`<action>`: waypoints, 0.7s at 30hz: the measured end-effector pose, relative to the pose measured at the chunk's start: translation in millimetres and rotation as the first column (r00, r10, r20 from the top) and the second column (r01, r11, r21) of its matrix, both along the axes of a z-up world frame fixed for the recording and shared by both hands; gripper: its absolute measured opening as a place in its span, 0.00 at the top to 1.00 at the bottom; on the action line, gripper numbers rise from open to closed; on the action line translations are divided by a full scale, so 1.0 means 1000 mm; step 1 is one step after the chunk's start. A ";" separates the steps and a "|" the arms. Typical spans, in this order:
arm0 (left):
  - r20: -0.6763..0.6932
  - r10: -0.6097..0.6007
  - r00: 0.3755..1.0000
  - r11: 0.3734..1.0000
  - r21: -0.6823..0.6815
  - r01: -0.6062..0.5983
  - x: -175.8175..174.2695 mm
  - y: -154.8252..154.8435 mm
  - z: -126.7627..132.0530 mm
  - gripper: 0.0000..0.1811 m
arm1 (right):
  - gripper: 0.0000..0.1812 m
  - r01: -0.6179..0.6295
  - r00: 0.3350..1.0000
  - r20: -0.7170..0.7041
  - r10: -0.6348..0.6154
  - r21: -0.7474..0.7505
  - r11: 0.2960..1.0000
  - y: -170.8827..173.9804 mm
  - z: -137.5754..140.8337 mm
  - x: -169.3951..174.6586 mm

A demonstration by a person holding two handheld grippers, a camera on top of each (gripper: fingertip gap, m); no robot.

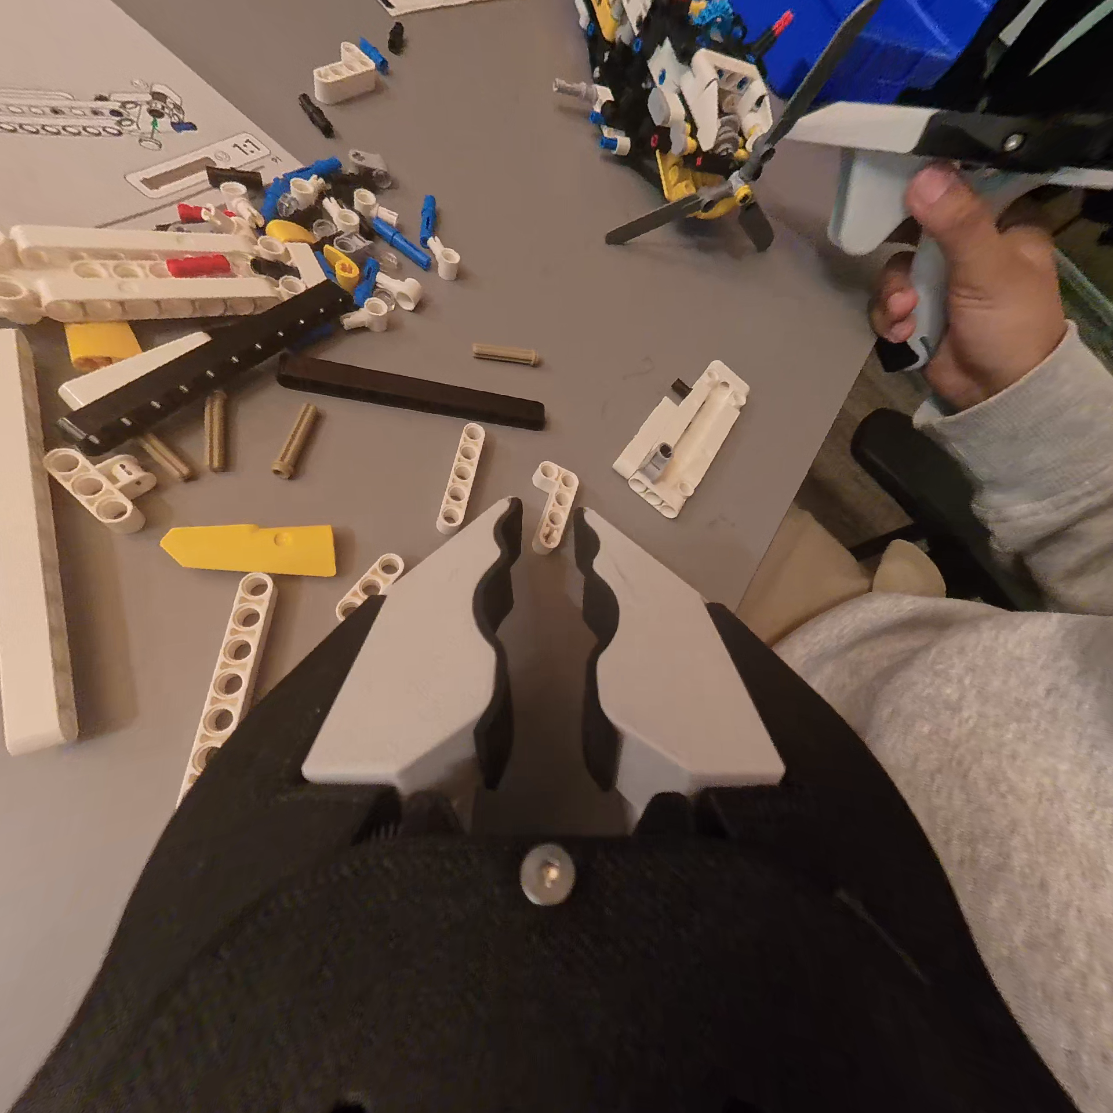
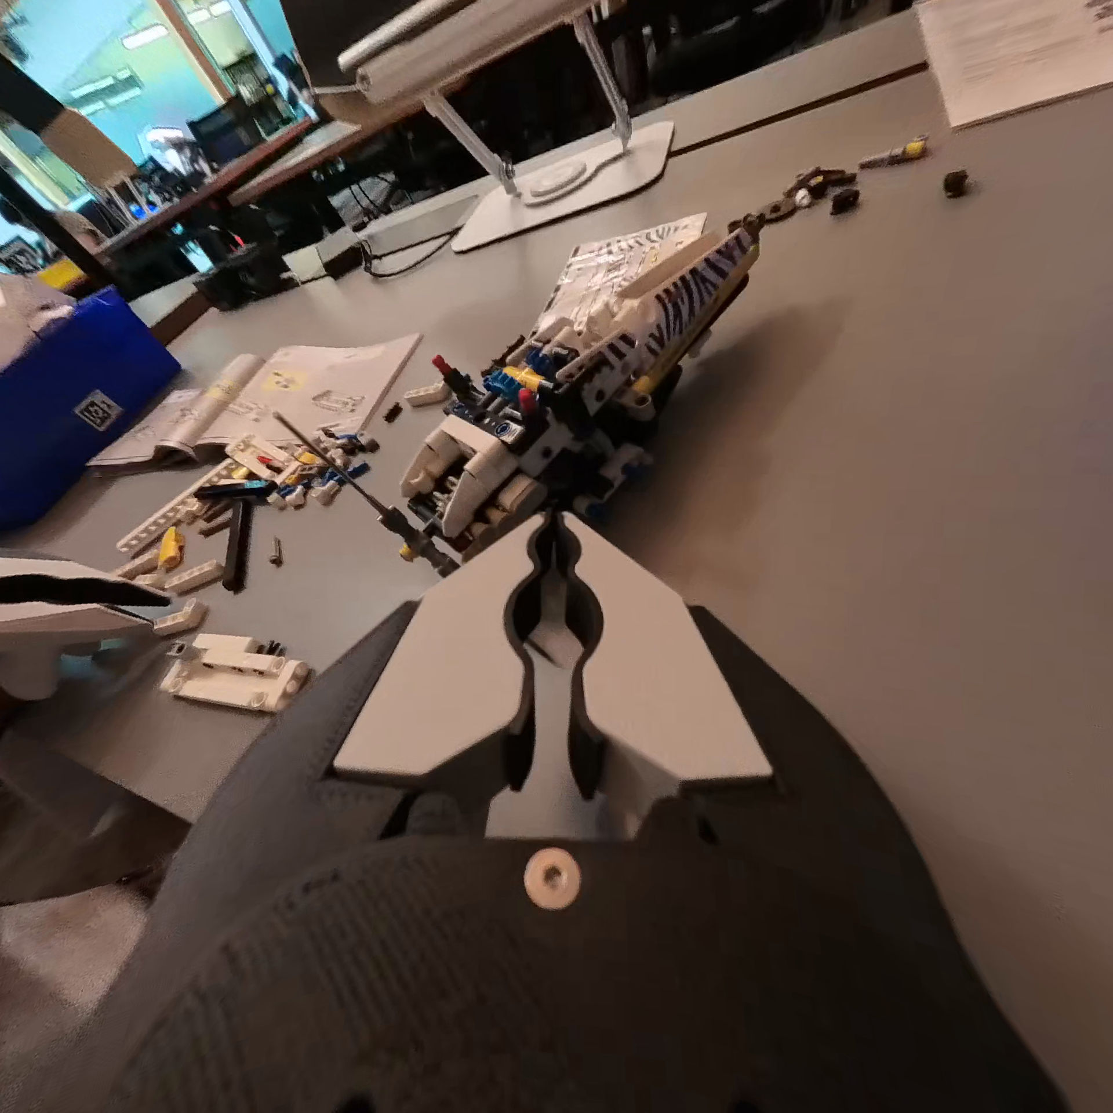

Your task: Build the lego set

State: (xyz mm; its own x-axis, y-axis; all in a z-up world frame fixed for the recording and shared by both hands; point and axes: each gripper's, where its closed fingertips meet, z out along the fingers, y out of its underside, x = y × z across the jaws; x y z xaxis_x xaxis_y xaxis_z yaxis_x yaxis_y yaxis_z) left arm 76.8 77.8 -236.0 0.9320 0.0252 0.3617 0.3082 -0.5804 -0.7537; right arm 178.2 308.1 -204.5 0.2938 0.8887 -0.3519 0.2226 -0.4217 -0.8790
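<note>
My left gripper point(image 1: 547, 512) hangs spread and empty over the grey table point(image 1: 602, 289), an L-shaped white liftarm point(image 1: 555, 505) showing between its tips. My right gripper point(image 2: 553, 523), pressed almost together and holding nothing I can see, points at the half-built plane model point(image 2: 578, 409). Risk: closing off-centre may flick the liftarm toward the nearby table edge.

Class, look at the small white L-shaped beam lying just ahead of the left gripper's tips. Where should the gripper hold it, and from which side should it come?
Grip the small white L-shaped beam across its long straight arm, coming down from above. It lies flat on the grey table with bare table beside both narrow sides, and the open left gripper already straddles its near end. The short foot at the far end is best avoided.
</note>
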 end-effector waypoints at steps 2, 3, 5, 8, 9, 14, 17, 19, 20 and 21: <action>0.020 -0.006 1.000 1.000 0.023 0.005 0.001 0.001 0.003 0.90 | 1.00 0.003 0.998 0.062 -0.003 0.002 1.000 0.002 -0.008 -0.004; 0.033 -0.009 0.999 0.999 0.036 0.008 0.002 0.001 0.005 0.90 | 1.00 -0.005 0.995 0.101 0.005 -0.004 1.000 0.002 -0.013 -0.005; 0.055 -0.018 0.998 0.998 0.057 0.015 0.004 0.002 0.008 0.89 | 1.00 -0.029 0.987 0.156 0.032 -0.019 0.999 -0.002 -0.021 -0.008; 0.070 -0.020 0.997 0.996 0.084 0.014 0.004 0.002 0.012 0.89 | 1.00 -0.051 0.982 0.179 0.055 -0.031 0.998 -0.006 -0.024 -0.011; 0.070 -0.021 0.997 0.996 0.086 0.015 0.004 0.002 0.013 0.89 | 1.00 -0.055 0.982 0.177 0.059 -0.028 0.998 -0.007 -0.024 -0.011; 0.074 -0.027 0.997 0.996 0.085 0.020 0.005 0.002 0.012 0.90 | 1.00 -0.097 0.978 0.181 0.099 -0.020 0.995 -0.016 -0.024 -0.015; 0.080 -0.030 0.996 0.996 0.090 0.022 0.005 0.002 0.013 0.90 | 1.00 -0.119 0.973 0.199 0.119 -0.013 0.993 -0.020 -0.026 -0.017; 0.084 -0.031 0.996 0.996 0.091 0.023 0.005 0.002 0.013 0.90 | 1.00 -0.128 0.973 0.193 0.127 -0.008 0.992 -0.022 -0.025 -0.018; 0.085 -0.032 0.996 0.996 0.091 0.024 0.005 0.002 0.013 0.90 | 1.00 -0.131 0.975 0.183 0.130 -0.005 0.991 -0.022 -0.024 -0.018; 0.085 -0.032 0.996 0.996 0.091 0.025 0.005 0.002 0.013 0.90 | 1.00 -0.136 0.977 0.168 0.135 -0.005 0.991 -0.023 -0.022 -0.018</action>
State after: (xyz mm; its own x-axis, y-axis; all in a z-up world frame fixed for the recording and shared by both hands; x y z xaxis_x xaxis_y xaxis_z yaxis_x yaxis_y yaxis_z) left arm 82.3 79.8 -223.1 0.8970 -0.0372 0.4404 0.3587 -0.5210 -0.7745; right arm 160.5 284.9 -226.7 0.2250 0.9265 -0.3016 0.4217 -0.3717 -0.8270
